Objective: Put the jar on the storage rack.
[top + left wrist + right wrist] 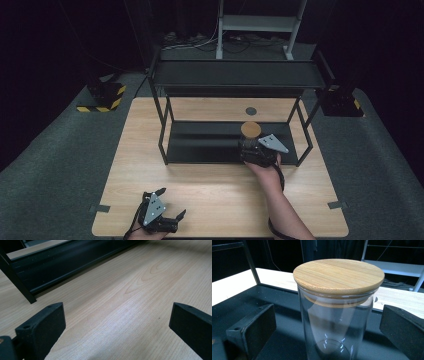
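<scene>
Nearest you, your left gripper point(169, 204) rests at the table's point(220, 200) seven o'clock edge, jaws spread wide over bare wood, grasping nothing. Your right gripper point(248, 148) sits at the rack's point(235, 75) lower shelf, around one o'clock, jaws released, either side of the glass jar point(335, 325) without touching it. The jar stands upright, empty, under its bamboo lid point(338, 275); its base is cut off.
</scene>
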The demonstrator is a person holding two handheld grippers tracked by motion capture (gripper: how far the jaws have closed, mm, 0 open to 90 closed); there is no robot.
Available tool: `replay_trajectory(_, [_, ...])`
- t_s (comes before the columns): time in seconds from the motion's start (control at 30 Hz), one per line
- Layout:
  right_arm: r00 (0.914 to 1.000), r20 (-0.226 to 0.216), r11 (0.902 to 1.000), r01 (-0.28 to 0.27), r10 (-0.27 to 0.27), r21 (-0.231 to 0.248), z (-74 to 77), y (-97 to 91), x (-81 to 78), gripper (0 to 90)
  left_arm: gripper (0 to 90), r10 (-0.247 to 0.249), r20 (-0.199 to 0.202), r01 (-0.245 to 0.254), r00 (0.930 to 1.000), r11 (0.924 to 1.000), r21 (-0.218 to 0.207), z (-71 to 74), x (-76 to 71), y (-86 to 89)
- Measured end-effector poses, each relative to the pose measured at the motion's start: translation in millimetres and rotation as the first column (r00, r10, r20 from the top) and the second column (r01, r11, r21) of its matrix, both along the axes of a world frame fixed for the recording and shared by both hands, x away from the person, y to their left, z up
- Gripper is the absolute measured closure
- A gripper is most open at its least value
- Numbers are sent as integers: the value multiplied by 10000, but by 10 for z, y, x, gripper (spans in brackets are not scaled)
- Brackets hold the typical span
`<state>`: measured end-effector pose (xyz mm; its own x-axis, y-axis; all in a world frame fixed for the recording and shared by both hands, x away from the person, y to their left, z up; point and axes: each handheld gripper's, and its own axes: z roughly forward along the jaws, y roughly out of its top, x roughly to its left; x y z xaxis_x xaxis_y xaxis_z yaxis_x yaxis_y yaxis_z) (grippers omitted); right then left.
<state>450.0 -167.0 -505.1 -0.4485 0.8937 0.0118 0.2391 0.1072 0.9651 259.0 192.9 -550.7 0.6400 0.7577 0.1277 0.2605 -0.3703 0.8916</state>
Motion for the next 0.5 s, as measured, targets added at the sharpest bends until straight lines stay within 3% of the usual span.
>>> replay_trajectory(0.5, [10000,52,10000,-52,52,-43,31,-7,-83,0,10,7,-2,-7,10000,10000,13,0,0,-1])
